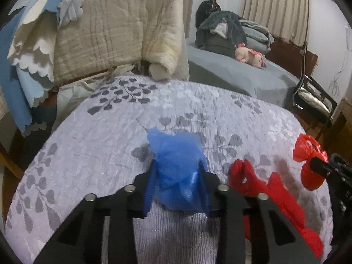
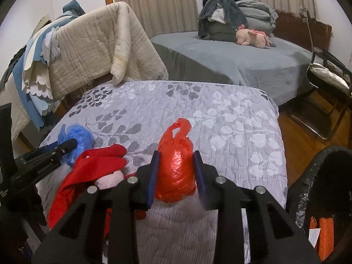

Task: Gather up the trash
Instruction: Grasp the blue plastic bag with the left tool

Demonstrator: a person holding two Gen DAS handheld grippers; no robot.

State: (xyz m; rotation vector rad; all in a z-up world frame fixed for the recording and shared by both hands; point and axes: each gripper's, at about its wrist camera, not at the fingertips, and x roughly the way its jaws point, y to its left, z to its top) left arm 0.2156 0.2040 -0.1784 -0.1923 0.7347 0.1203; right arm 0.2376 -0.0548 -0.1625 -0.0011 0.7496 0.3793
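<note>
Jaws pinch both bags, left gripper [image 1: 178,173] on blue bag [image 1: 179,171], right gripper [image 2: 176,171] on red bag [image 2: 176,171] (thin plastic), so we should lift slowly.

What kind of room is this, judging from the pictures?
Most likely a bedroom: a bed with a grey cover and a pink plush toy, curtains, and a leaf-patterned quilt.

No legible text; only blurred white lettering on the left hand-held gripper [image 2: 66,146].
</note>
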